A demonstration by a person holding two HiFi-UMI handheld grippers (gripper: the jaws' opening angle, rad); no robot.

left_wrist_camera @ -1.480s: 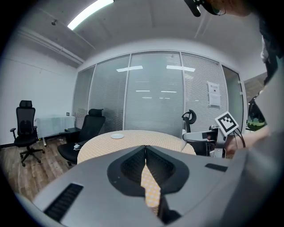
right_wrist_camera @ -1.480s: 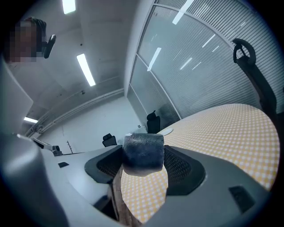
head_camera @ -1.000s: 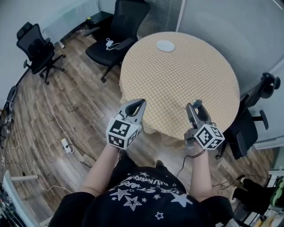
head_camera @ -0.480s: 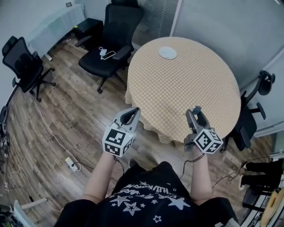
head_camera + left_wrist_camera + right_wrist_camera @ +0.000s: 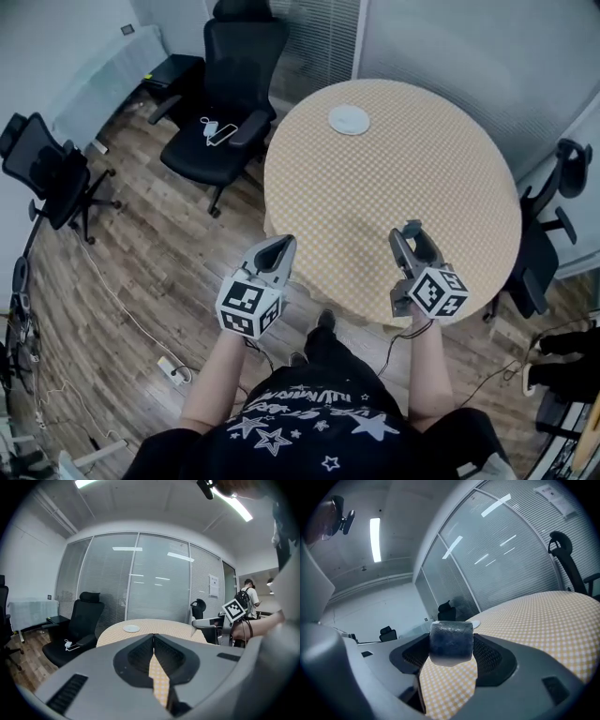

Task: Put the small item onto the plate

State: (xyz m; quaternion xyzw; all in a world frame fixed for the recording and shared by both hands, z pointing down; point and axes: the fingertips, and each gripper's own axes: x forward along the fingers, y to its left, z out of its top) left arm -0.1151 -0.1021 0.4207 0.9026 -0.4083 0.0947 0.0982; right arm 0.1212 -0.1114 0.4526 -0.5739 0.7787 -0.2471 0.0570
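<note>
Right tool (image 5: pixel 409 231) first: its jaws are clamped on the small item (image 5: pixel 451 639), a dark, stubby, roll-shaped piece pinched sideways between the two pads, with both ends pressed against them. The item is up in the air, above the yellow checked cloth, not touching it. Seen from the head view, this tool hangs over the near edge of the round counter (image 5: pixel 412 178), on the person's right side.

Over to the left tool (image 5: pixel 282 243): jaws pressed together, tips meeting in a thin line, nothing between them. It sits at the near left edge of the counter, level with the other tool and well apart from it.

Now the target: the plate (image 5: pixel 349 120), small, white and round, lies flat on the far side of the counter, close to its back edge, well away from both tools. The left gripper view shows it too, straight ahead past the closed tips (image 5: pixel 131 628).

Around the counter there is a black office chair (image 5: pixel 230 84) at the far left, with a white cable (image 5: pixel 217 129) lying on its seat. A second chair (image 5: pixel 47 169) stands out on the wooden floor (image 5: pixel 141 253), and a third (image 5: pixel 548 234) is tucked in at the right. Frosted glass walls with blinds close off the back.
</note>
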